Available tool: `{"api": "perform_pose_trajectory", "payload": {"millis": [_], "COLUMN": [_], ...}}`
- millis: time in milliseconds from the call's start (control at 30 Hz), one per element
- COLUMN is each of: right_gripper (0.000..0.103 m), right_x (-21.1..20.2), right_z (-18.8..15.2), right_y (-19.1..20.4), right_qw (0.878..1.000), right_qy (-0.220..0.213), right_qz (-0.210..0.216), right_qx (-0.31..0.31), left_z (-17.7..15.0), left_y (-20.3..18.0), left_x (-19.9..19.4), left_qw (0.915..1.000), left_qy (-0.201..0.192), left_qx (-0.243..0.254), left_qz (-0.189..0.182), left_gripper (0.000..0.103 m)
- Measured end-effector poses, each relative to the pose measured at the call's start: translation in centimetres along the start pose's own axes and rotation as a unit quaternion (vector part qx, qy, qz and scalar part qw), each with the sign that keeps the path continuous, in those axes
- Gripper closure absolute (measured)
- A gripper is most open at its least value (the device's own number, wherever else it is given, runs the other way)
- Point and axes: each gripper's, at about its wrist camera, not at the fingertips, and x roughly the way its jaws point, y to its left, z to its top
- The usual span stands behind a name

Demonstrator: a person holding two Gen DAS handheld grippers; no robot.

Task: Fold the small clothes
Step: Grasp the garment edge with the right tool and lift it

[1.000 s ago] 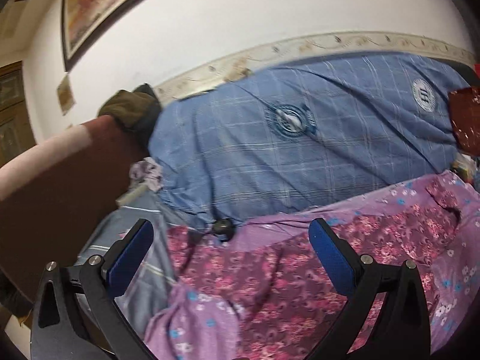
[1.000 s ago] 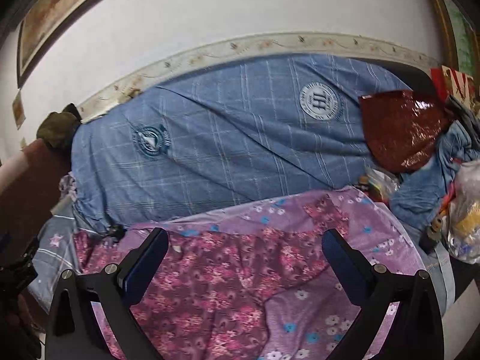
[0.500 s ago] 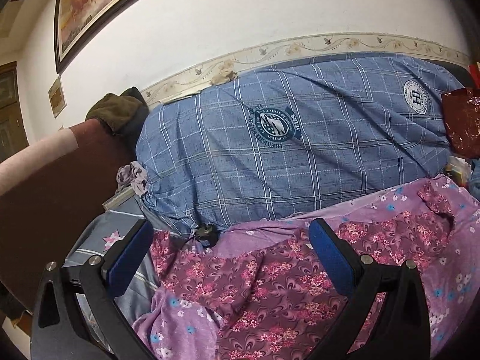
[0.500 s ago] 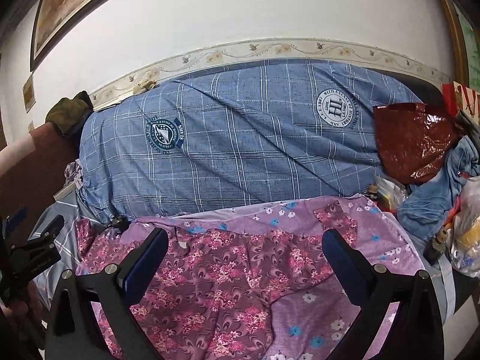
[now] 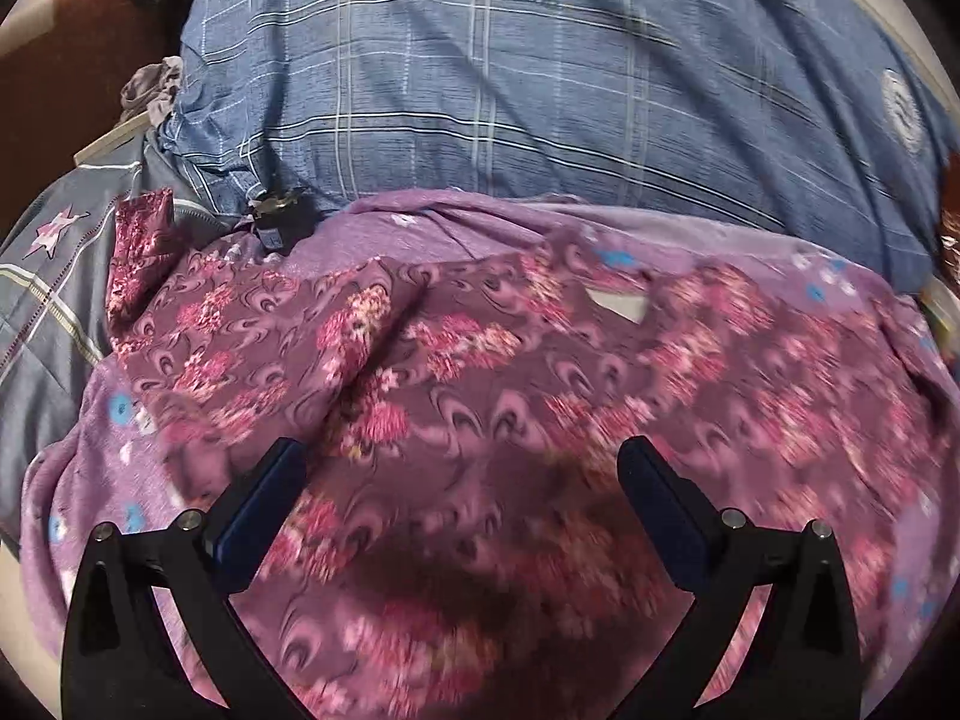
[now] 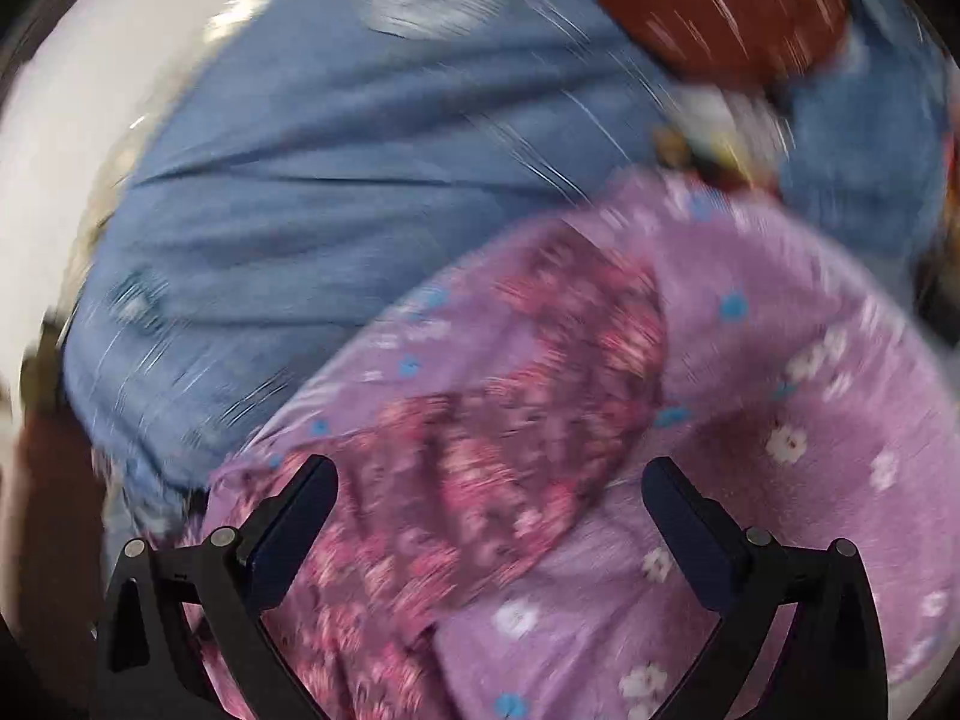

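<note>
A maroon garment with pink flowers (image 5: 480, 396) lies spread and rumpled on a lilac flowered sheet (image 5: 78, 480). My left gripper (image 5: 462, 474) is open and empty, low over the garment's middle. In the right wrist view, which is blurred by motion, the same garment (image 6: 480, 450) runs from lower left to its right end on the lilac sheet (image 6: 810, 408). My right gripper (image 6: 489, 480) is open and empty, just above the garment's right part.
A big blue checked quilt (image 5: 540, 90) lies behind the garment, also in the right wrist view (image 6: 330, 180). A small dark object (image 5: 279, 222) sits at its foot. A grey star-print cloth (image 5: 48, 276) lies left. A red bag (image 6: 708, 6) and blue clothes (image 6: 858, 138) are at the right.
Both grippers have dropped down and forward toward the garment, which now fills the lower view. The right one is moving fast, tilted. Both stay open.
</note>
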Motion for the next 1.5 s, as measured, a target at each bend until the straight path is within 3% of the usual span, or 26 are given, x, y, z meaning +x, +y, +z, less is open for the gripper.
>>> {"api": "perform_pose_trajectory", "payload": {"millis": [100,200,267,333,467,533,633,733,800,833,867,967,1000,1033,1100,1167,1233,1333,1400,1500], "right_gripper": [0.005,0.005,0.007,0.01,0.028,0.022,0.016,0.015,0.042,0.079,0.095,0.095,0.095,0.095,0.095,0.095,0.095,0.095,0.095,0.095], "right_x": [3.3,5.3,7.1,9.6,15.9,18.3,18.0,16.9,15.8,15.0,13.9,11.6,10.5,9.1,5.0,2.1,-0.4,-3.3,-3.1,0.1], "right_z": [2.1,4.8,6.5,8.2,9.5,8.9,7.9,7.1,6.7,6.6,6.6,6.1,5.9,5.8,5.2,3.9,2.8,-0.5,-4.0,-9.3], "right_y": [-2.7,-2.1,-0.1,1.7,2.3,1.7,2.1,1.1,0.8,0.6,0.2,-0.4,-0.2,0.0,1.4,3.6,7.5,14.2,18.6,25.2], "right_qw": [0.999,0.998,0.996,0.987,0.968,0.949,0.947,0.956,0.961,0.963,0.968,0.975,0.976,0.981,0.991,0.994,0.995,0.989,0.978,0.962], "right_qy": [-0.004,-0.022,-0.012,0.001,0.071,0.106,0.075,0.08,0.054,0.036,0.019,-0.002,-0.012,-0.023,-0.058,-0.074,-0.073,-0.056,-0.029,0.011], "right_qz": [-0.021,-0.06,-0.088,-0.144,-0.223,-0.28,-0.288,-0.254,-0.244,-0.243,-0.232,-0.209,-0.205,-0.182,-0.108,-0.063,-0.003,0.103,0.182,0.244], "right_qx": [0.046,0.019,-0.023,-0.065,-0.091,-0.098,-0.118,-0.125,-0.123,-0.116,-0.099,-0.076,-0.074,-0.064,-0.045,-0.049,-0.06,-0.089,-0.099,-0.124], "left_z": [0.0,-1.2,-1.9,-2.1,-2.7,-2.8,-2.8,-2.8,-2.8,-2.7,-2.5,-1.6,-1.2,-0.9,-0.2,0.4,1.1,1.8,1.7,0.7], "left_y": [-0.4,-1.0,-0.9,-0.6,0.3,0.0,-0.1,-0.2,-0.1,0.0,0.1,-0.2,-0.3,-0.2,0.3,1.5,4.0,9.4,13.8,18.9], "left_x": [2.5,4.8,5.3,5.4,5.5,5.4,5.3,5.3,5.3,5.3,5.2,4.7,3.5,2.4,-0.6,-2.2,-2.8,-2.2,-2.0,-2.5], "left_qw": [0.999,0.996,0.9972,0.998,0.9985,0.9987,0.9987,0.9988,0.9989,0.9989,0.9986,0.9987,0.9993,0.9991,0.9951,0.9925,0.9914,0.9887,0.9817,0.9663], "left_qy": [0.022,0.055,0.049,0.048,0.04,0.036,0.035,0.036,0.038,0.041,0.05,0.05,0.017,-0.015,-0.087,-0.116,-0.125,-0.099,-0.081,-0.077], "left_qx": [0.019,0.043,0.031,0.007,-0.034,-0.03,-0.031,-0.029,-0.023,-0.021,-0.018,0.014,0.029,0.035,0.041,0.035,0.003,-0.074,-0.13,-0.193], "left_qz": [0.033,0.055,0.046,0.041,0.016,0.018,0.018,0.017,0.014,0.01,0.006,0.004,0.012,0.019,0.02,0.02,0.041,0.085,0.113,0.152], "left_gripper": [0.0,0.0,0.0,0.0,0.0,0.0,0.0,0.0,0.0,0.0,0.0,0.003,0.011,0.011,0.011,0.01,0.01,0.01,0.011,0.01]}}
